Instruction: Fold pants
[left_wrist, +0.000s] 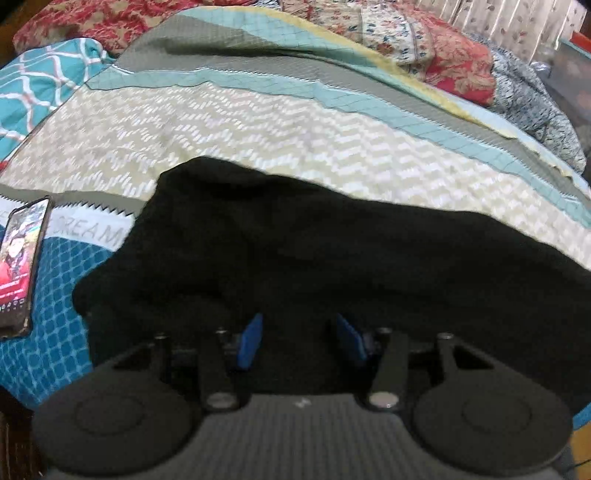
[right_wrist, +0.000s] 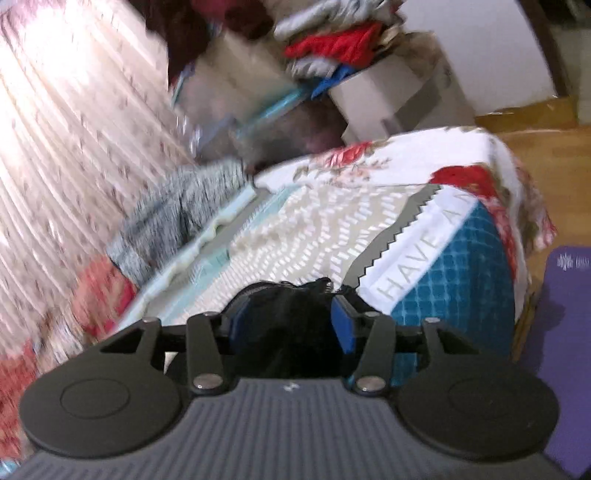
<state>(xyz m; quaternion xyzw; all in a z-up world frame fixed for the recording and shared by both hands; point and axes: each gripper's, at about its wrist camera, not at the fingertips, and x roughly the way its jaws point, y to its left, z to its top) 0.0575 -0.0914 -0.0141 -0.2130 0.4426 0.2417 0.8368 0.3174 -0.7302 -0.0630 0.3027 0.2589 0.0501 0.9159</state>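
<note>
While bunched, pants (right_wrist: 291, 325) within right claw (right_wrist: 291, 321).

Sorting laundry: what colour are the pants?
Black pants; clearest in the left wrist view.

A bed fills both views, covered by a patchwork quilt (left_wrist: 258, 122) in teal, grey and cream zigzag. Pleated floral curtains (right_wrist: 55, 122) glow with daylight on one side, and beyond the foot of the bed are a white wall (right_wrist: 491, 55), a wooden floor (right_wrist: 554, 155) and a purple mat (right_wrist: 565, 350).
</note>
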